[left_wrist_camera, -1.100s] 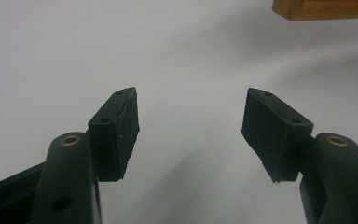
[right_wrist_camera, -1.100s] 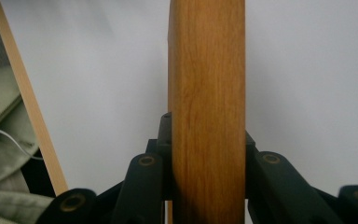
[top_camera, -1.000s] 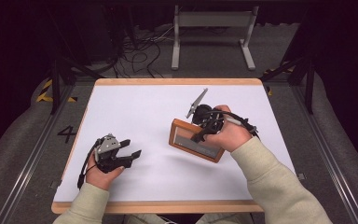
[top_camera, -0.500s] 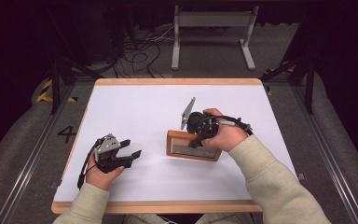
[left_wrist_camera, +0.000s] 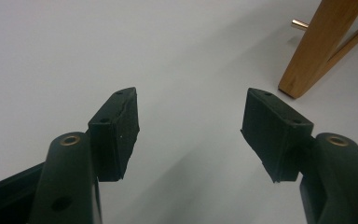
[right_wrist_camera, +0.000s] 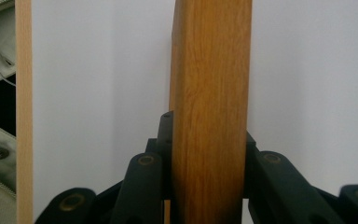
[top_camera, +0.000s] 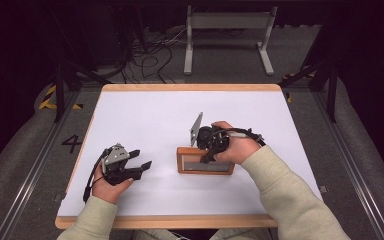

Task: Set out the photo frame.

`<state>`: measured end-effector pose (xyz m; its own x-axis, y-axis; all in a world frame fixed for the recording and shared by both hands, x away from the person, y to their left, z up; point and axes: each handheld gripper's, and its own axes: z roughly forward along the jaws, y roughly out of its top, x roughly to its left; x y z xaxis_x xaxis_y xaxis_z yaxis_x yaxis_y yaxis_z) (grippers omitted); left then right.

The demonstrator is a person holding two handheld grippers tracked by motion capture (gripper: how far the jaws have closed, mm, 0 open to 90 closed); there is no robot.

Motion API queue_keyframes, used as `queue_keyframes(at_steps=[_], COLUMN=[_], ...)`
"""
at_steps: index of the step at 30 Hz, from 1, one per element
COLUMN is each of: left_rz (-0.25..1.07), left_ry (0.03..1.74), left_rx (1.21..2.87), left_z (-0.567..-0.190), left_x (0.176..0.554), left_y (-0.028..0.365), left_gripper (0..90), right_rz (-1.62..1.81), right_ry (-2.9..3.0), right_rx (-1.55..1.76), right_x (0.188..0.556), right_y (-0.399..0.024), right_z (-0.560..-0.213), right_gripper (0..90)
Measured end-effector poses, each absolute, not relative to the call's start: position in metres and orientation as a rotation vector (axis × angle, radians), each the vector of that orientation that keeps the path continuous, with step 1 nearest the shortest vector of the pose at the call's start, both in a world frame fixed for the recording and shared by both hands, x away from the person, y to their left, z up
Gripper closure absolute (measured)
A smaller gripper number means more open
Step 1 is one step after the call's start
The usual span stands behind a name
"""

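The frame (top_camera: 205,167) is smooth, lightly glossy wood with visible grain; the counter (top_camera: 145,120) is matt white with a pale wooden edge; the fingers (left_wrist_camera: 116,126) are matt black rubber.

1. The wooden frame (top_camera: 205,167) is orange-brown, with wavy wood lines on its edge and a grey middle.
2. The table (top_camera: 145,120) is white on top, with a light wood rim.
3. Both grippers are black: the left gripper (top_camera: 139,167) and the right gripper (top_camera: 211,152).
4. The sleeves (top_camera: 285,195) are pale beige.
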<state>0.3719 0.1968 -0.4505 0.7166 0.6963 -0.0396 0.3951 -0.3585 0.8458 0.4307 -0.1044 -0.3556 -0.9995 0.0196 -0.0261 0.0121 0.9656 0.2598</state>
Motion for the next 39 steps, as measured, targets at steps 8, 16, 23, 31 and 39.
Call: queue_keyframes(at_steps=[8, 16, 23, 31, 39], left_rz=[0.412, 0.414, 0.407, 0.403, 0.399], left_ry=[0.831, 0.831, 0.834, 0.841, 0.842], left_rx=[1.994, 1.997, 1.993, 1.990, 1.986], left_z=[-0.450, -0.450, -0.450, -0.451, -0.450], left_x=[0.372, 0.372, 0.372, 0.371, 0.370], left_y=[0.197, 0.196, 0.197, 0.197, 0.197], left_gripper=[36.7, 36.7, 36.7, 36.7, 36.7], right_rz=[0.441, 0.472, 0.520, 0.627, 0.748], right_ry=[3.088, 3.006, 2.899, 2.830, 2.749], right_rx=[0.005, 0.143, 0.289, 0.369, 0.405], right_x=[0.433, 0.438, 0.447, 0.449, 0.439], right_y=[-0.107, -0.113, -0.120, -0.127, -0.140], right_z=[-0.357, -0.350, -0.352, -0.347, -0.332], right_gripper=[72.7, 52.6, 25.2, 21.9, 24.2])
